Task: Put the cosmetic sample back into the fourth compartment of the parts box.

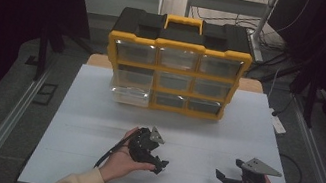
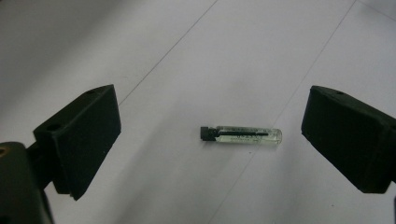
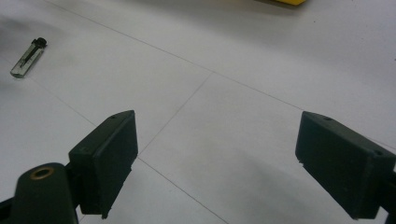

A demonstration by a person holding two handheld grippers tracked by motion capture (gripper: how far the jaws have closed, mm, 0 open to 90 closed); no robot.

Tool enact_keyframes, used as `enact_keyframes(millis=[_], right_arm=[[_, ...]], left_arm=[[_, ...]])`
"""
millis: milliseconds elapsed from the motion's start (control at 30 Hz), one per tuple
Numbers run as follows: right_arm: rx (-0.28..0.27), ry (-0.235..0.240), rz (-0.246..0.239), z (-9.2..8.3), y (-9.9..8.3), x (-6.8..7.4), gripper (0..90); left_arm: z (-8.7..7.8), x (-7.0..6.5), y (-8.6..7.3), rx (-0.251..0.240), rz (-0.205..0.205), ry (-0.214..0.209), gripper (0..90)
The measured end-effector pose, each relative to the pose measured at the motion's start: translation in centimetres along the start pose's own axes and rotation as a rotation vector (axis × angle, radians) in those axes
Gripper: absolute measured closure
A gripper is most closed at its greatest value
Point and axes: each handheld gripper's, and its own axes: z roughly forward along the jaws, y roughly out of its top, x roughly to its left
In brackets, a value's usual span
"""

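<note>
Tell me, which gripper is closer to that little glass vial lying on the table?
Left. The left gripper hangs right over the vial, its open fingers on either side without touching. The right gripper is well off to the side, open over bare table.

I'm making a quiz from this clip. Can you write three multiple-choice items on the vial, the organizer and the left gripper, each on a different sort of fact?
1. Where does the vial lie?
A. in a drawer
B. on the white table top, between the left gripper's jaws
C. on top of the organizer

2. What colour is the frame of the organizer?
A. yellow
B. red
C. green

3. How does the left gripper stand?
A. shut on the vial
B. open, touching nothing
C. shut and empty

Answers: 1 B, since the left gripper view shows the vial flat on the table with a jaw on each side; 2 A, as the high view shows a yellow frame with a black top; 3 B, because both jaws stand wide apart, clear of the vial.
</note>
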Motion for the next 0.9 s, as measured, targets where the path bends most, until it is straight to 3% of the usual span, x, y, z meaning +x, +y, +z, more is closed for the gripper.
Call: enact_keyframes(millis=[333,900], right_arm=[[0.002,-0.001,0.0,0.0,0.0,0.0,13.6],[0.009,-0.006,-0.006,0.1,0.0,0.0,13.6]], left_arm=[[1.1,-0.6,-0.3,0.034,0.007,-0.034,3.1],[2.6,-0.9,-0.9,0.078,0.016,-0.026,2.9]])
